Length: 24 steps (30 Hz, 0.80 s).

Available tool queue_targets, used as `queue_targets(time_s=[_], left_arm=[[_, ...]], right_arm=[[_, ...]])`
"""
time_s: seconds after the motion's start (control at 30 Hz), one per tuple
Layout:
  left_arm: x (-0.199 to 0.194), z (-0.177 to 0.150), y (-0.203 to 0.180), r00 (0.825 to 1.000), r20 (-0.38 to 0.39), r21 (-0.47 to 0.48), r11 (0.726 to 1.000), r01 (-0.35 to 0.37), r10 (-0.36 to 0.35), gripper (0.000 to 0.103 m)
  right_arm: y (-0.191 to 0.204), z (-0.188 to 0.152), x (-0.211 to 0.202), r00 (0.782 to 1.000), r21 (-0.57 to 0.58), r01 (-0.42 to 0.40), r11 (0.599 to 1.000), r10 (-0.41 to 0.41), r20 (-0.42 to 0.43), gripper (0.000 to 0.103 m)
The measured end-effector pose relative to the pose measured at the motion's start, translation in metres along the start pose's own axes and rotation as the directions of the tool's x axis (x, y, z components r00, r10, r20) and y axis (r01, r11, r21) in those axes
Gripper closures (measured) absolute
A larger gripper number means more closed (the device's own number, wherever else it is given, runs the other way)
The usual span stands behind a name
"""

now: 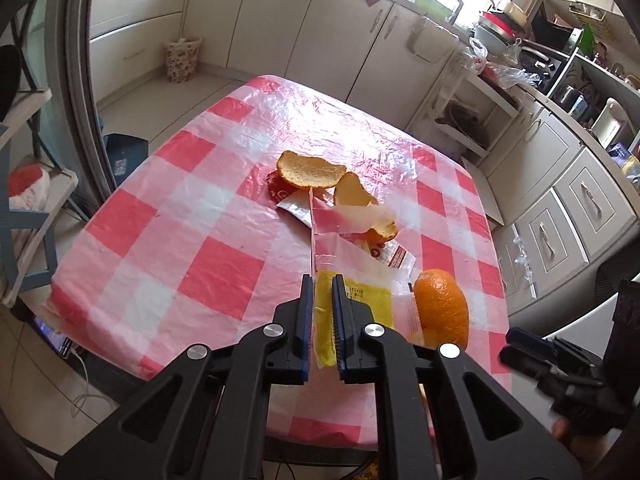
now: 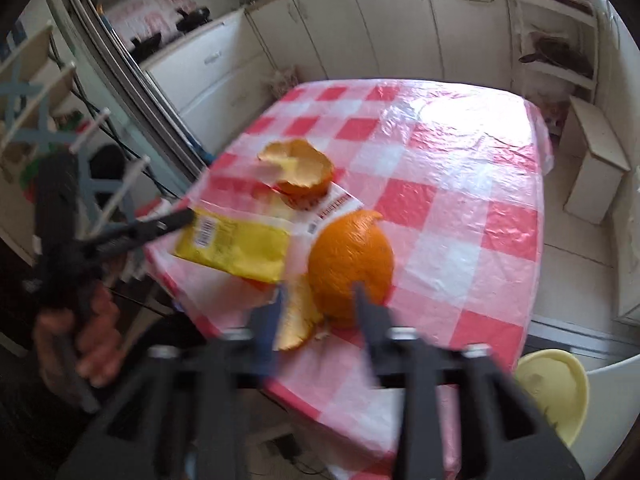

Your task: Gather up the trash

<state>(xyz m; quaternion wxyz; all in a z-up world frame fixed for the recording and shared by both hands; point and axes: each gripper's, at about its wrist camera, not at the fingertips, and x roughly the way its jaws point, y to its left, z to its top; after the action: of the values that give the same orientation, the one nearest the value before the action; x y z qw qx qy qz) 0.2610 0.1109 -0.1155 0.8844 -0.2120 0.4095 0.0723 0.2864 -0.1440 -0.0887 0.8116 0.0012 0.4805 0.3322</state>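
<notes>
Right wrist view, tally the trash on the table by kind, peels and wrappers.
Orange peel pieces: 3 (far curl, big dome, near scrap)
Yellow packets: 1
White printed wrappers: 1
Total: 5

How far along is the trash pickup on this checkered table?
Nothing looks collected yet. In hand: the left hand-held gripper is shut on the yellow wrapper. The right hand-held gripper is open, empty, near the big orange peel. Left: smaller peels and other wrappers.
</notes>
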Motion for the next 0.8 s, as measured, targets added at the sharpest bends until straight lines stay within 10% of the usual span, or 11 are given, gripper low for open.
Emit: queue_targets(time_s=[0.2,0.37,0.5,0.67,0.8], left_arm=[[-0.004,-0.004,0.011,1.000,-0.006,-0.010,1.000,-0.010,0.010,0.095],[-0.005,-0.003,0.016,1.000,-0.006,-0.019,1.000,-0.003,0.003,0.095],[-0.005,-0.001,0.017,1.000,-0.008,-0.033,0.999,0.008,-0.008,0.095],[-0.008,0.001,0.021,1.000,-0.005,-0.044,0.999,0.022,-0.022,0.095],[-0.010,0.002,0.020,0.999,-0.001,-0.049,0.998,0.035,-0.036,0.097]], right_arm=[[0.036,-0.012,0.001,0.996,-0.182,-0.090,0.979,0.085,-0.031,0.049],[0.061,-0.026,0.037,0.995,-0.320,0.012,0.948,-0.043,-0.089,0.049],[0.054,-0.028,0.066,0.988,-0.312,0.067,0.948,-0.106,-0.111,0.090],[0.006,-0.003,0.042,0.984,0.033,-0.174,0.984,0.175,-0.024,0.096],[-0.037,0.005,0.014,0.900,0.238,-0.433,0.869,0.407,0.154,0.097]])
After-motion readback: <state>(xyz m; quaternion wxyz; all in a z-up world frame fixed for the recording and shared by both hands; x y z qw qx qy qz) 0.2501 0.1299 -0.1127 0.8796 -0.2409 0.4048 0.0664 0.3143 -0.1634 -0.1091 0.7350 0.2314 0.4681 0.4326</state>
